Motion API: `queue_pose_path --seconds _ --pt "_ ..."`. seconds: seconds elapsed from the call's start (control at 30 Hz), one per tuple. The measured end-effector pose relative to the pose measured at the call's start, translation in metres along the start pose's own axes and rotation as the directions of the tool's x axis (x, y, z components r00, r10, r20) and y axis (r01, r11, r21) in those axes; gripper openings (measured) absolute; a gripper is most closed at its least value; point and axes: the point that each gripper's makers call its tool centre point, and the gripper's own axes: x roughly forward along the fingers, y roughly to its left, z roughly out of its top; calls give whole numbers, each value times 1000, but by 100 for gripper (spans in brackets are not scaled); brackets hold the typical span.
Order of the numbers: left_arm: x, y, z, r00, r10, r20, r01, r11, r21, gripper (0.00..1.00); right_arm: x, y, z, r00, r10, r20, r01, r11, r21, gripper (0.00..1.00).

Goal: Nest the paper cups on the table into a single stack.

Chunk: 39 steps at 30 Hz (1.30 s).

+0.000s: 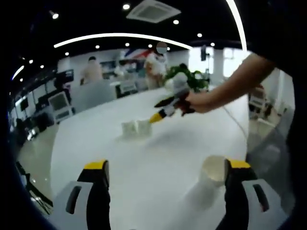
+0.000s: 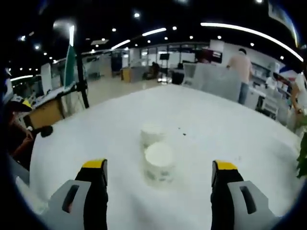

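Standing on the white worktop [image 2: 230,129], two paper cups [image 2: 158,162] sit touching each other, one just behind the other in the right gripper view, both upside down with their flat bases up. They lie ahead of the right gripper [image 2: 159,178], roughly centred between its yellow-tipped fingers [image 2: 94,166], which are spread wide with nothing between them and not touching either cup.

In the left gripper view the same pair [image 1: 136,128] shows farther off near the middle of the worktop [image 1: 96,143], side by side. A third paper cup [image 1: 213,171] stands upright with its mouth open, close against the inner side of the left gripper's [image 1: 167,168] right-hand finger; whether it touches is hard to tell. The left gripper's fingers [image 1: 96,167] are spread wide and hold nothing.

The right gripper [image 1: 158,116] also appears in the left gripper view, held in a person's hand [image 1: 199,101], its yellow tips just beside the pair of cups.

Beyond the worktop is an open office with desks, monitors, a green plant [image 1: 192,76] and people standing in the background.
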Motion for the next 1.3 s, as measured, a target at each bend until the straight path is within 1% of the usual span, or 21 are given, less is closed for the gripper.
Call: queue_pose_path --seconds 0.03,0.13,0.17,0.23,0.3,0.33,0.4,0.43,0.5,0.53,0.6,0.63,0.67,0.73,0.8,0.87,0.93,1.1,1.17,1.23,1.3 --pt "-1 1 -2 1000 3 -4 -3 1000 -5 99 4 -1 -1 1000 0 0 0 1000 3 83" --pt "-4 4 -10 1000 19 -23 -19 1000 -12 99 17 -1 -6 1000 26 -16 -25 999 22 72" --pt "-6 5 -10 999 27 -22 -27 1000 -15 99 23 -1 -8 999 25 -24 -25 999 29 71" --pt "-9 8 -11 999 35 -17 -36 999 -37 99 30 -4 -8 1000 8 -21 -8 999 33 72" --pt "-11 8 -13 999 40 -19 -41 998 -48 99 36 -5 -10 1000 11 -29 -10 999 33 70" --pt "-11 8 -14 999 39 -19 -40 998 -52 99 39 -5 -11 999 17 -36 -16 999 45 69" --pt "-13 6 -17 999 40 -25 -41 998 -53 99 44 -6 -11 999 12 -34 -11 999 43 68" --pt "-14 6 -18 999 44 -25 -45 998 -54 99 46 -6 -11 999 11 -37 -10 999 34 66" --pt "-15 6 -20 998 50 -25 -52 997 -61 99 49 -8 -16 998 9 -61 -9 1000 10 60" --pt "-15 6 -21 998 51 -26 -52 996 -65 99 50 -11 -18 997 -4 -77 1 1000 -29 59" --pt "-16 3 -23 998 50 -28 -52 996 -71 99 52 -12 -18 997 8 -72 -11 999 -38 56" --pt "-16 2 -24 998 49 -29 -51 996 -72 99 52 -14 -19 997 5 -75 -9 998 -55 52" --pt "-16 1 -26 998 48 -33 -50 996 -74 99 51 -14 -20 997 -4 -83 -1 998 -61 49" --pt "-18 -2 -29 998 49 -36 -51 996 -70 99 49 -15 -20 997 1 -79 -5 999 -50 44" --pt "-19 -4 -32 998 48 -40 -51 996 -70 99 43 -6 -14 998 3 -68 -8 997 -71 37" --pt "-20 -5 -34 998 49 -44 -53 996 -75 99 40 0 -14 998 12 -65 -17 997 -72 37" --pt "-22 -7 -35 998 50 -45 -53 996 -74 99 39 4 -16 998 32 -56 -35 998 -53 37" --pt "-24 -8 -37 998 56 -42 -59 996 -74 99 28 14 -18 996 46 -72 -49 998 -42 36" --pt "-23 -10 -38 998 36 -46 -39 997 -73 99 27 14 -20 995 61 -81 -65 997 -42 36" --pt "-24 -10 -38 998 34 -48 -36 998 -52 99 20 21 -16 995 62 -79 -65 997 -48 36" --pt "-26 -7 -36 998 37 -42 -39 997 -60 99 13 26 -9 995 68 -68 -70 997 -26 36"
